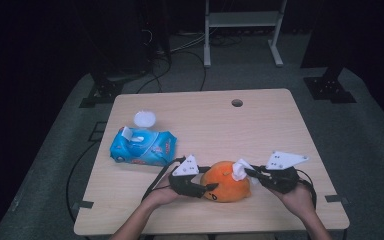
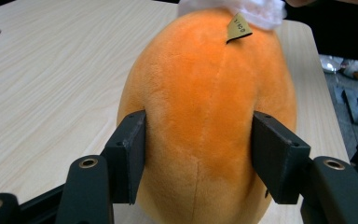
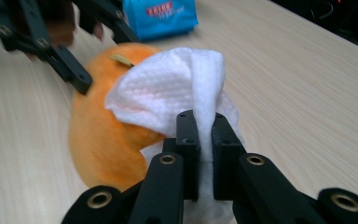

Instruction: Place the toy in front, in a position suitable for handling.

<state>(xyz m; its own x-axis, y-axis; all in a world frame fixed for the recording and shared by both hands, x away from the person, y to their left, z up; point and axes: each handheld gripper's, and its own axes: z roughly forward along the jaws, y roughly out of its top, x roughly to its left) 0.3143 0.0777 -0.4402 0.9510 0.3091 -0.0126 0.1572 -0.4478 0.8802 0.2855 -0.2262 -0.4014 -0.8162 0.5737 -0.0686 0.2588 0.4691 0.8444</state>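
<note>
Far left on the wooden table [image 1: 280, 115] lies a blue wet-wipe pack [image 1: 142, 146]. Left gripper [image 1: 200, 190] clamps the orange plush mango toy [image 1: 226, 182] near the front edge; right gripper [image 1: 256, 174] pinches a white wet wipe [image 3: 168, 88] against its top. Risk: hard wiping pushes the soft toy out of the left jaws.

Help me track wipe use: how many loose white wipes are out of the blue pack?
1. The white wipe is pinched in the right gripper against the orange plush toy. Another sheet sticks up from the blue wipe pack; more may be hidden inside.
</note>
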